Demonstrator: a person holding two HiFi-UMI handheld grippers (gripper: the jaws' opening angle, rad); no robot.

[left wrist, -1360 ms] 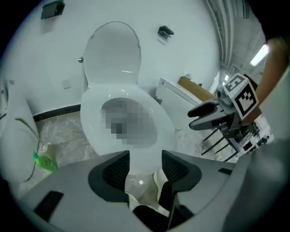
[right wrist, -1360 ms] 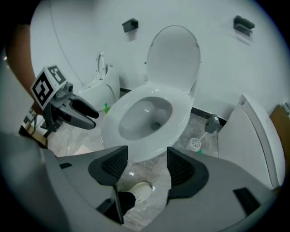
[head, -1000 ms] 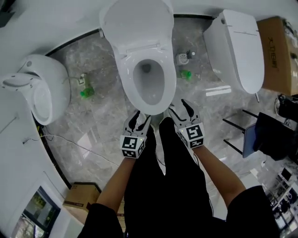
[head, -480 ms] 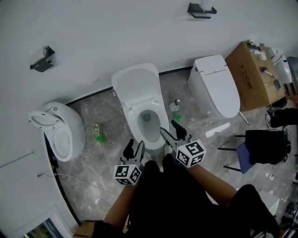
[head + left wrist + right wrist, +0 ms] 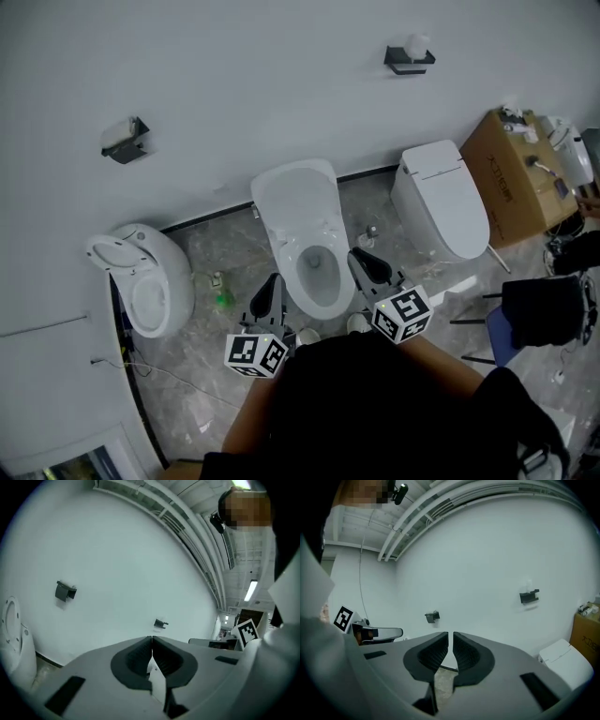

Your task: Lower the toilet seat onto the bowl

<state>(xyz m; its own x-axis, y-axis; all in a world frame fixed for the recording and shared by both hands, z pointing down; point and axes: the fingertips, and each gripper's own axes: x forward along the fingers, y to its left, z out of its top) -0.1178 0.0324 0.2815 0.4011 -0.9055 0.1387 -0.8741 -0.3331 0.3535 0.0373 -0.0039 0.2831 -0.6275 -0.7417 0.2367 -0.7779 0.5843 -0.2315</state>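
We hold our left gripper [image 5: 273, 283] with its jaws pressed together, nothing between them. Our right gripper [image 5: 360, 255] has its jaws closing, down to a narrow slit, also empty. The toilet seat [image 5: 298, 274] lies flat on the bowl [image 5: 319, 312], low between the two pairs of jaws, its lid [image 5: 295, 202] raised beyond them against the wall [image 5: 234, 94].

The toilet [image 5: 314, 253] is finished in plain white, as are the second toilet [image 5: 441, 211] at 2 o'clock and the rounded fixture [image 5: 155, 309] at 9 o'clock. The floor [image 5: 211, 361] is patterned in grey veined marble. The cardboard box [image 5: 511, 173] is coloured brown.
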